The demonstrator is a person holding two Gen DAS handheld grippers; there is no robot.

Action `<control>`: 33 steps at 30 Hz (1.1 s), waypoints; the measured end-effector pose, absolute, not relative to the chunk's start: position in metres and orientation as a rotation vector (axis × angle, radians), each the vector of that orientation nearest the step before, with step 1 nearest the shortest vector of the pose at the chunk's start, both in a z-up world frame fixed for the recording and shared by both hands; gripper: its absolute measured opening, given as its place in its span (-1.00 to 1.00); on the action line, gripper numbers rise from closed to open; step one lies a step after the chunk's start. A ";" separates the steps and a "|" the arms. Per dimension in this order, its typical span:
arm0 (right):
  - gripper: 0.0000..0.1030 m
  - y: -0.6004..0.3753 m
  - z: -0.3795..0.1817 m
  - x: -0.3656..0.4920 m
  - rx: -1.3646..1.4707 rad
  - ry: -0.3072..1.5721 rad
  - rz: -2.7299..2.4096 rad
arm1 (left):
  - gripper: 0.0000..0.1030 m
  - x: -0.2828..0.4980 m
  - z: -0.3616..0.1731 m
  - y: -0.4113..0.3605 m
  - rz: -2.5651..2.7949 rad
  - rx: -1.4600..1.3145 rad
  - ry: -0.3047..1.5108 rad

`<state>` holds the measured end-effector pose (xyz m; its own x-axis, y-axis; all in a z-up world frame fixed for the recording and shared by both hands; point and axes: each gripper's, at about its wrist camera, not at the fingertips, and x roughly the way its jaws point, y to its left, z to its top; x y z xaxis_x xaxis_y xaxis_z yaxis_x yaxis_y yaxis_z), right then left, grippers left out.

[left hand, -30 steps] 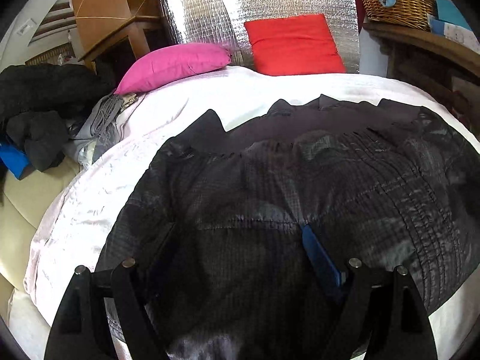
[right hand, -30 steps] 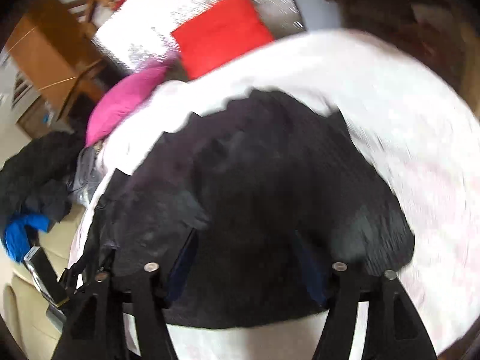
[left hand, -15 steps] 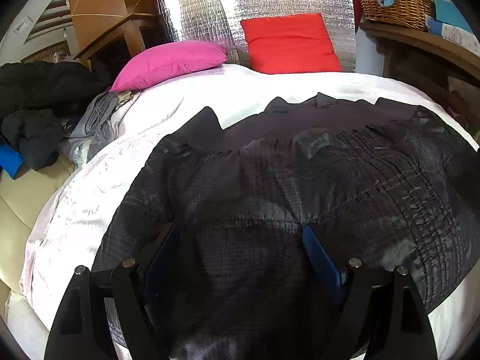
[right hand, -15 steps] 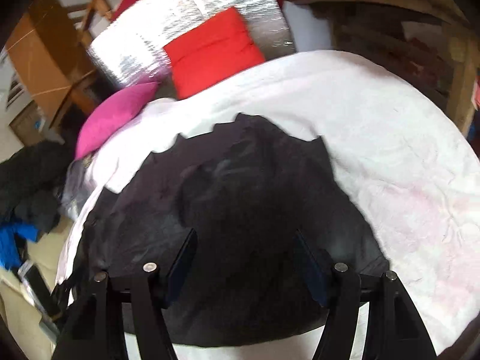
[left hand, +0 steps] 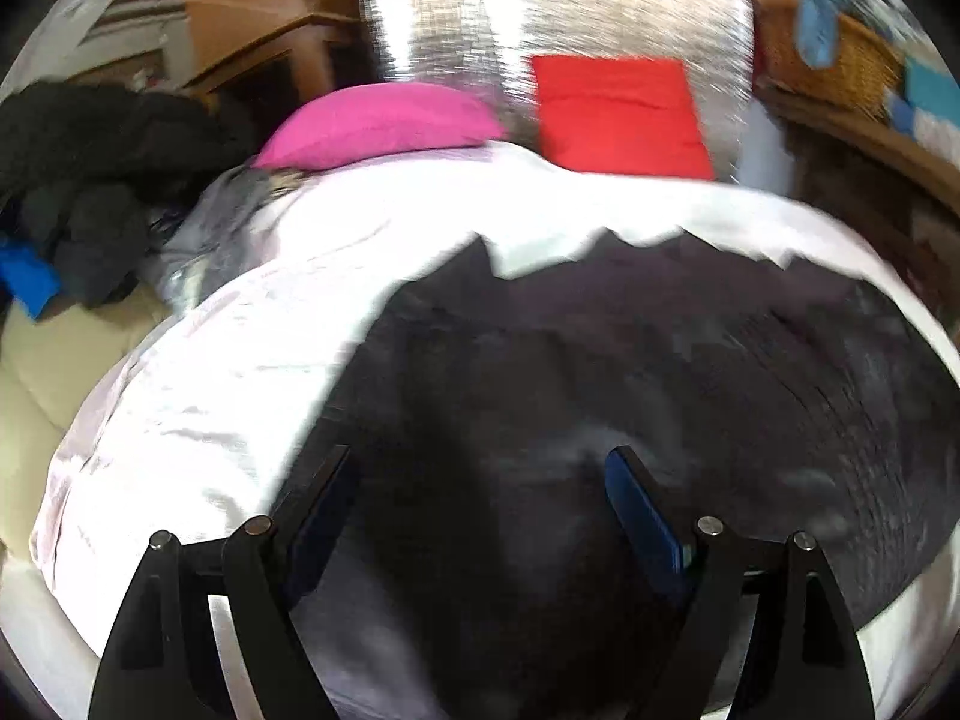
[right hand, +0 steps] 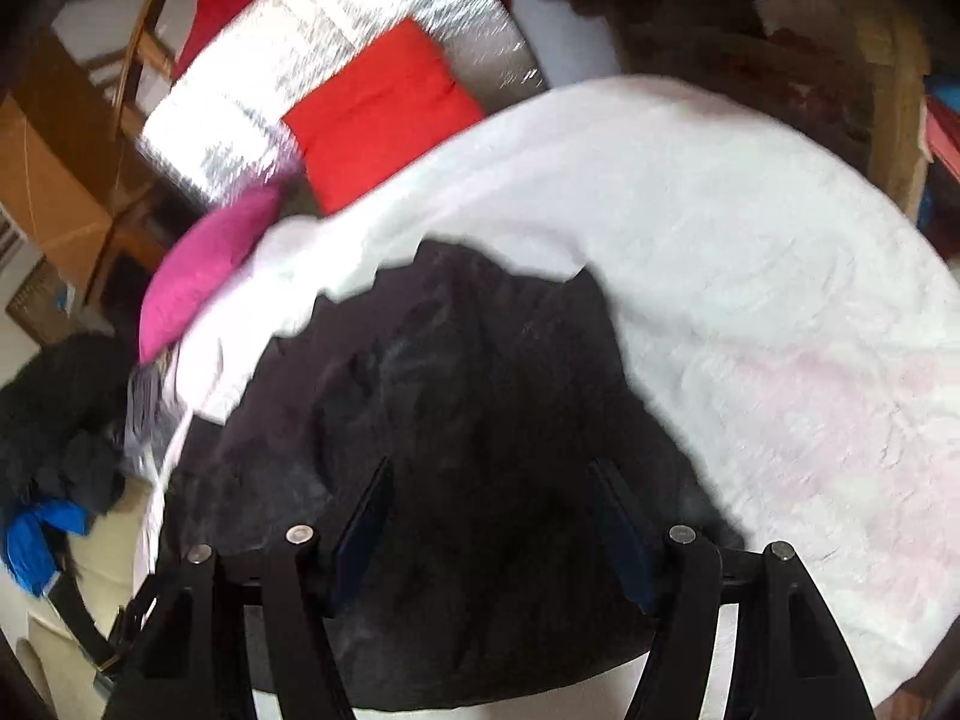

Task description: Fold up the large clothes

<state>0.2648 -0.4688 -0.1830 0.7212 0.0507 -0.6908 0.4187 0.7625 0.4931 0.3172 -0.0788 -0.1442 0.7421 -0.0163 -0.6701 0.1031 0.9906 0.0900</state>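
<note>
A large black quilted jacket (left hand: 690, 396) lies spread on a white bed cover (left hand: 198, 396); it also shows in the right wrist view (right hand: 468, 396) on the same cover (right hand: 780, 300). My left gripper (left hand: 480, 474) is open, above the jacket's near left part, with nothing between its fingers. My right gripper (right hand: 492, 480) is open, above the jacket's near edge, also empty. Both views are motion-blurred.
A pink pillow (left hand: 384, 123) and a red cushion (left hand: 618, 114) lie at the bed's head before a silver foil panel (left hand: 558, 18). A heap of dark and blue clothes (left hand: 78, 192) sits to the left. A wicker basket (left hand: 840, 60) stands on wooden furniture at the right.
The left gripper has pulled back and left, so more white cover shows beside the jacket. The right view has shifted and tilted. Both grippers stay open.
</note>
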 end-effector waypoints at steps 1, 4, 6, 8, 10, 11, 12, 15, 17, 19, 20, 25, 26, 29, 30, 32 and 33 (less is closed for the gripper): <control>0.36 -0.478 -0.183 0.263 0.713 0.742 -0.233 | 0.65 0.322 -0.142 -0.066 -0.042 0.100 0.735; 0.36 -0.503 -0.187 0.259 0.790 0.733 -0.243 | 0.65 0.337 -0.138 -0.025 0.001 0.014 0.763; 0.42 -0.516 -0.190 0.260 0.816 0.740 -0.217 | 0.65 0.348 -0.138 0.001 -0.031 -0.050 0.797; 0.50 -0.523 -0.193 0.264 0.810 0.747 -0.188 | 0.65 0.361 -0.144 0.022 -0.119 -0.121 0.855; 0.60 -0.528 -0.198 0.271 0.794 0.777 -0.175 | 0.65 0.373 -0.153 0.036 -0.219 -0.210 0.931; 0.60 -0.530 -0.203 0.276 0.786 0.804 -0.160 | 0.65 0.376 -0.159 0.040 -0.257 -0.260 0.960; 0.60 -0.532 -0.209 0.280 0.783 0.826 -0.136 | 0.65 0.378 -0.163 0.043 -0.285 -0.301 0.982; 0.60 -0.535 -0.225 0.287 0.787 0.880 -0.086 | 0.66 0.390 -0.179 0.044 -0.396 -0.388 1.083; 0.60 -0.534 -0.235 0.294 0.794 0.915 -0.010 | 0.66 0.393 -0.184 0.040 -0.424 -0.392 1.099; 0.60 -0.532 -0.244 0.299 0.795 0.947 0.032 | 0.66 0.396 -0.186 0.035 -0.459 -0.384 1.103; 0.61 -0.529 -0.249 0.302 0.781 0.976 0.053 | 0.66 0.397 -0.188 0.033 -0.484 -0.387 1.112; 0.96 -0.514 -0.249 0.310 0.720 0.957 0.146 | 0.71 0.405 -0.205 0.013 -0.576 -0.383 1.193; 0.96 -0.512 -0.250 0.311 0.728 0.948 0.159 | 0.72 0.407 -0.205 0.010 -0.584 -0.383 1.201; 0.96 -0.504 -0.250 0.320 0.758 0.923 0.229 | 0.76 0.410 -0.207 0.000 -0.623 -0.388 1.204; 0.96 -0.499 -0.254 0.325 0.801 0.927 0.272 | 0.77 0.410 -0.207 -0.001 -0.624 -0.396 1.202; 0.96 -0.488 -0.254 0.332 0.751 0.928 0.239 | 0.77 0.412 -0.208 -0.001 -0.623 -0.435 1.194; 0.96 -0.482 -0.251 0.336 0.720 0.929 0.222 | 0.76 0.414 -0.208 0.000 -0.624 -0.457 1.191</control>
<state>0.3359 -0.4823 -0.2512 0.5956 0.4694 -0.6518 0.1238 0.7481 0.6519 0.4143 -0.0002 -0.2079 0.2382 -0.6637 -0.7090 0.2055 0.7480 -0.6311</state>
